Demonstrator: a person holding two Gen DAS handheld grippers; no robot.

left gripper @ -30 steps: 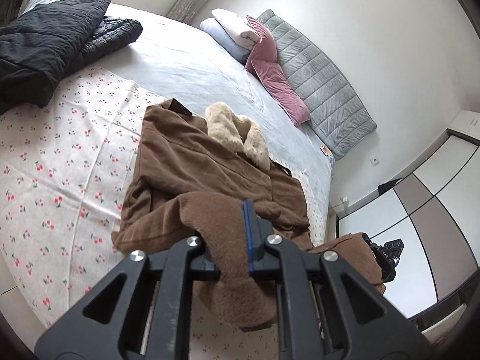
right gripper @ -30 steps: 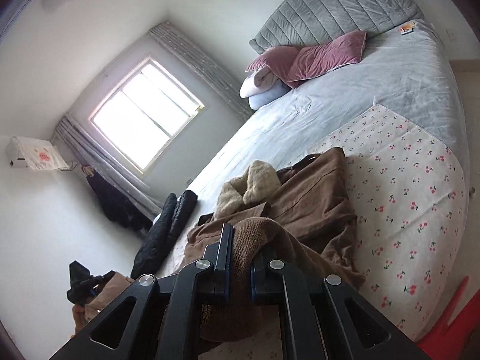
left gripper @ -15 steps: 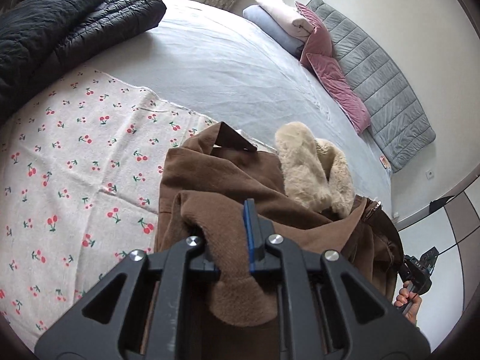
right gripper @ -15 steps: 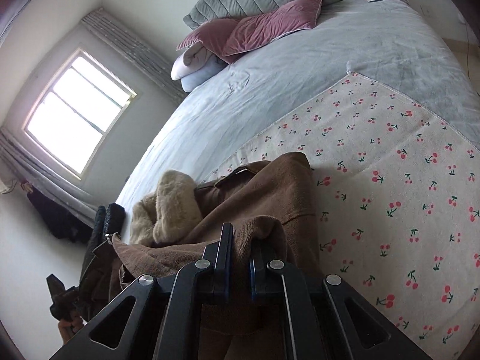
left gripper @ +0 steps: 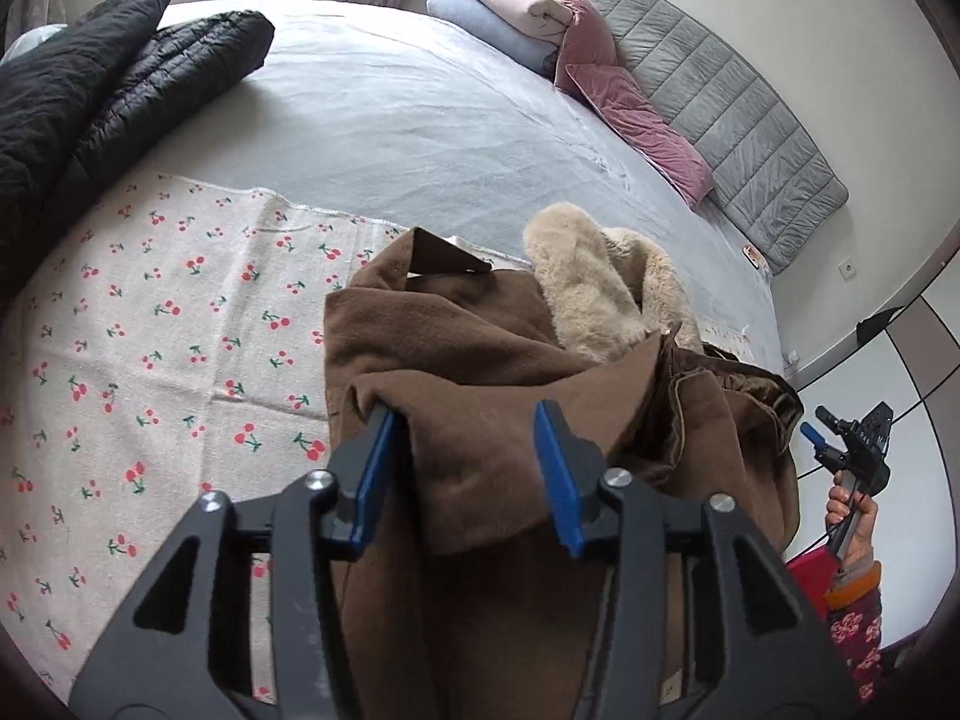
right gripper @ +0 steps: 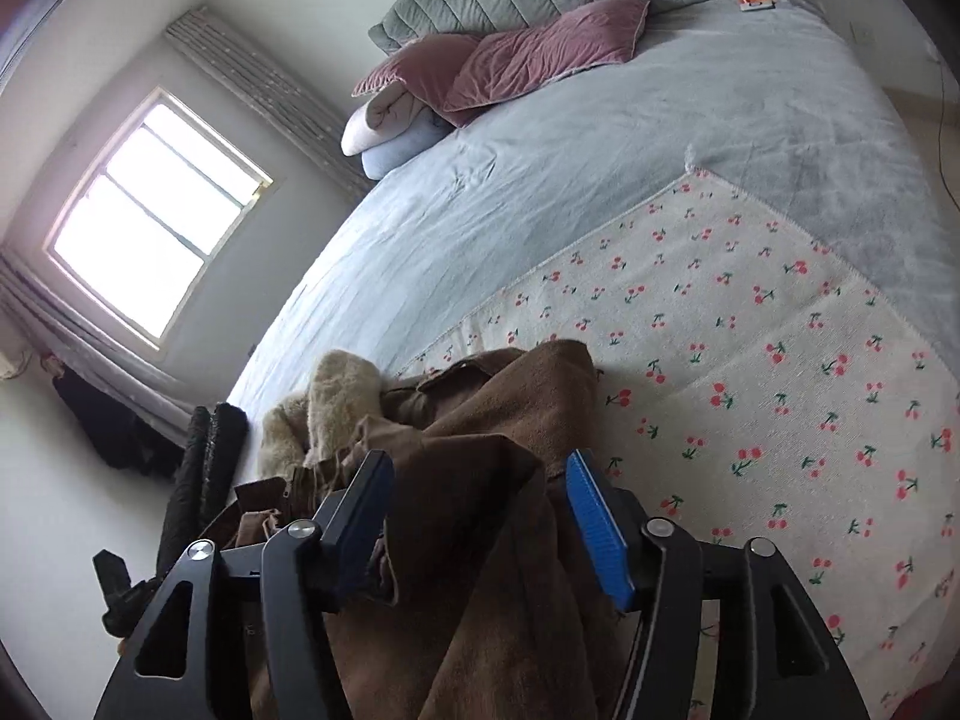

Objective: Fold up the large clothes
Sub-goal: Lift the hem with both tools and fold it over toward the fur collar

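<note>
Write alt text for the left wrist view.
The left tongs stand open, having just been opening, with a fold of the brown woollen coat with a cream fur collar loose between the blue pads. The coat lies bunched on a cherry-print cloth spread over a grey bed.

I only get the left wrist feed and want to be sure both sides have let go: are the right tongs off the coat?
Observer: Yes. The right tongs have just been opening; a fold of the brown coat lies between them, unpinched.
Operator: Any room on that side of the coat?
Observer: The cherry-print cloth beside the coat has nothing lying on it, as far as the right wrist view shows.
Operator: Where does the fur collar sit from there?
Observer: The fur collar lies beyond the tongs, on the side toward the window.
</note>
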